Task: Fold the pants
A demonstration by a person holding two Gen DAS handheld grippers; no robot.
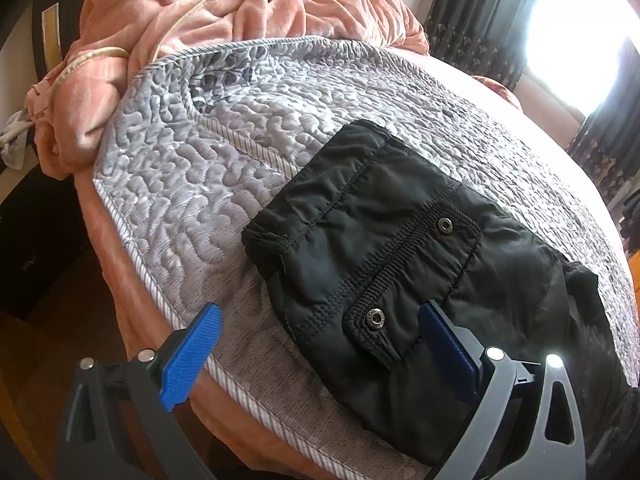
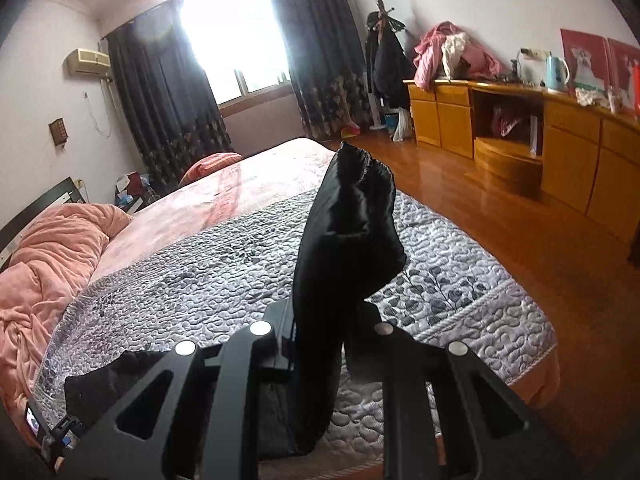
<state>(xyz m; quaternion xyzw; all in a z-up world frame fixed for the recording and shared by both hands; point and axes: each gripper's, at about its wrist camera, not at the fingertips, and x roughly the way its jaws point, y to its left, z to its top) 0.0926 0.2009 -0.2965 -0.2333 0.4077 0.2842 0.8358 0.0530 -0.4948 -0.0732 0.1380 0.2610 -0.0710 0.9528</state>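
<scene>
Right wrist: pants [image 2: 344,240] leg clamped in right gripper [image 2: 324,320], raised above quilt [image 2: 200,272].

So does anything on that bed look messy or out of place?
The pink blanket lies crumpled in a heap at the head of the bed, off the grey quilt. The black pants are half folded, one end pinched up in the right gripper.

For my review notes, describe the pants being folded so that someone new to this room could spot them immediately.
Start at the bed by the bright window; a grey quilted cover lies across its near part. The black pants lie on that cover, one end lifted in the right gripper. They are the only black fabric there, with two metal snaps.
</scene>
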